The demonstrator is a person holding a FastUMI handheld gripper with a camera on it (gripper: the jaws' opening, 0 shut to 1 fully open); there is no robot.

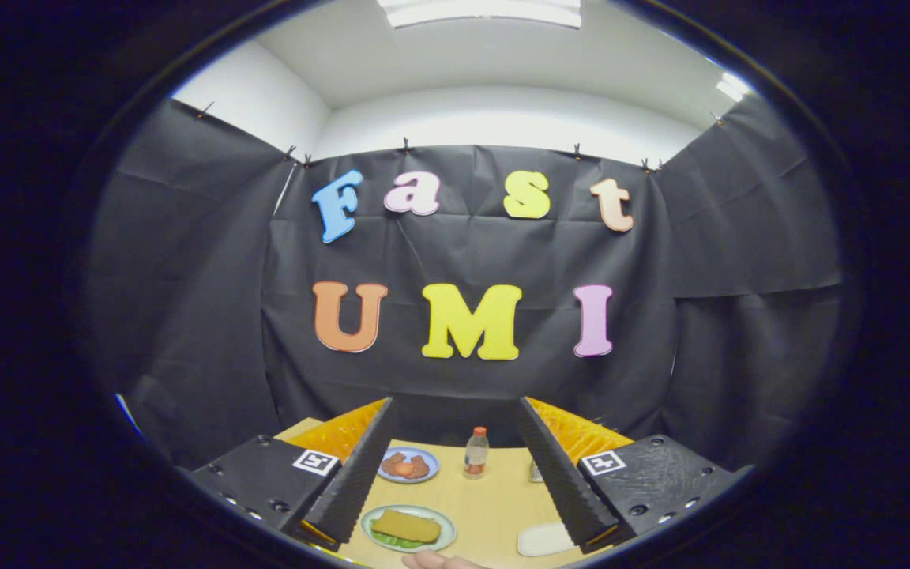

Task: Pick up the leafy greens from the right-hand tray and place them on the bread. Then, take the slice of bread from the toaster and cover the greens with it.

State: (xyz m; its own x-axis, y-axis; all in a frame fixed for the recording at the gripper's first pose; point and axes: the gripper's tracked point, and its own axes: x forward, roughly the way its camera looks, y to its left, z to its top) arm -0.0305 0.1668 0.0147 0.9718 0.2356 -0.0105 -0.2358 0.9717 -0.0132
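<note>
Item: bread (406,525) atop greens (392,540), plated; soft, light, I'd say, grip edges gently. My claw (455,482): spread, empty.

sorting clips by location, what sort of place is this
Probably a staged recording booth, not a real kitchen: black cloth wall clipped up below a white ceiling, a light wooden table set with toy-like food on round plates, and the open claw empty above them.
</note>
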